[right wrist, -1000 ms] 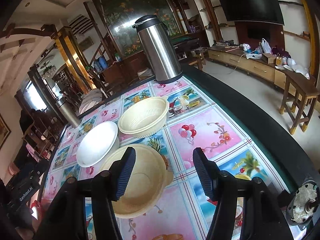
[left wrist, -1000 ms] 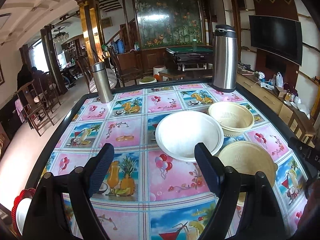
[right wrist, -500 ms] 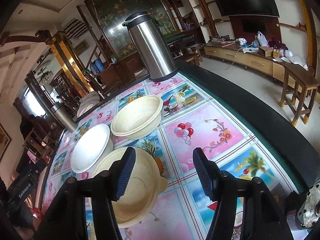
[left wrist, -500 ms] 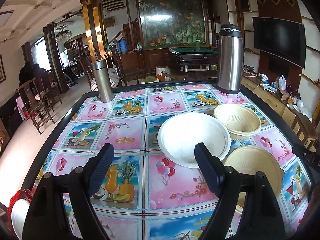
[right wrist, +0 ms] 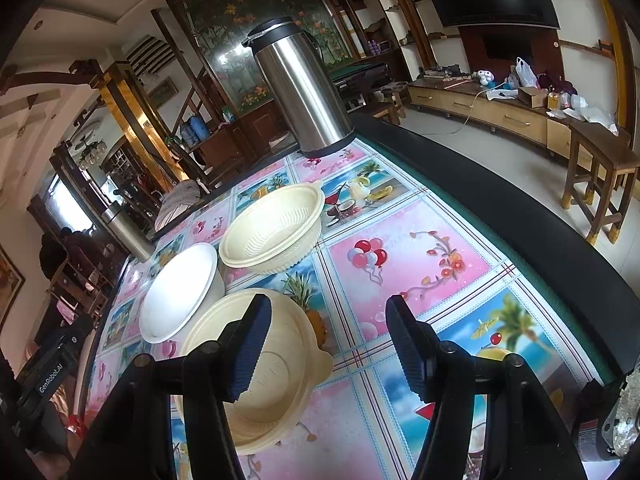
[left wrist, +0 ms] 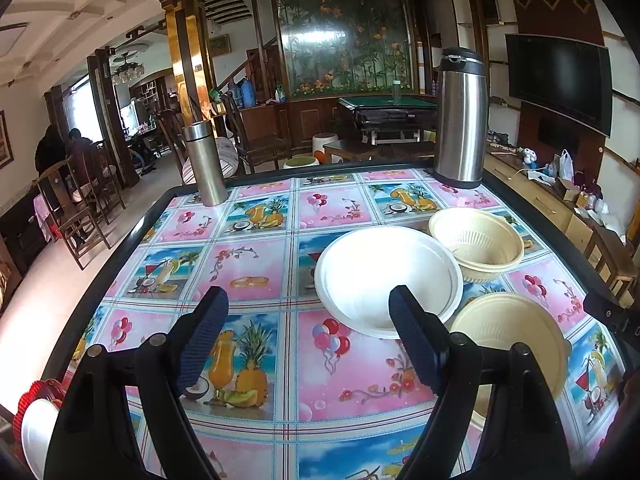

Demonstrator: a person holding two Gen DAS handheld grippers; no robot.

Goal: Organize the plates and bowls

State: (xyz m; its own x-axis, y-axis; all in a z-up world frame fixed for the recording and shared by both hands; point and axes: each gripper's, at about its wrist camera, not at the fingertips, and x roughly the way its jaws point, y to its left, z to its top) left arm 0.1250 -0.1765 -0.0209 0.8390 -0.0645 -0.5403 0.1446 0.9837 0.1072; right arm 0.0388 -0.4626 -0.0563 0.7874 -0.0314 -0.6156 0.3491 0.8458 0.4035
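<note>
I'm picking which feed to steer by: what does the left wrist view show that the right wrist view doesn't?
Left wrist only: the open left gripper, empty above the patterned tablecloth, and a red-rimmed white plate at the lower left edge.

Right wrist only: the open right gripper, empty, its left finger in front of the nearest bowl, and a wooden stool on the floor.

Both: the white round plate, the cream ribbed plastic bowl, the cream smooth bowl, the tall steel thermos jug and the slim steel flask.

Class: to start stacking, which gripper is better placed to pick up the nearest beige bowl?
Probably the right gripper: open and empty, one finger already over the beige bowl. The left gripper faces bare tablecloth.
</note>
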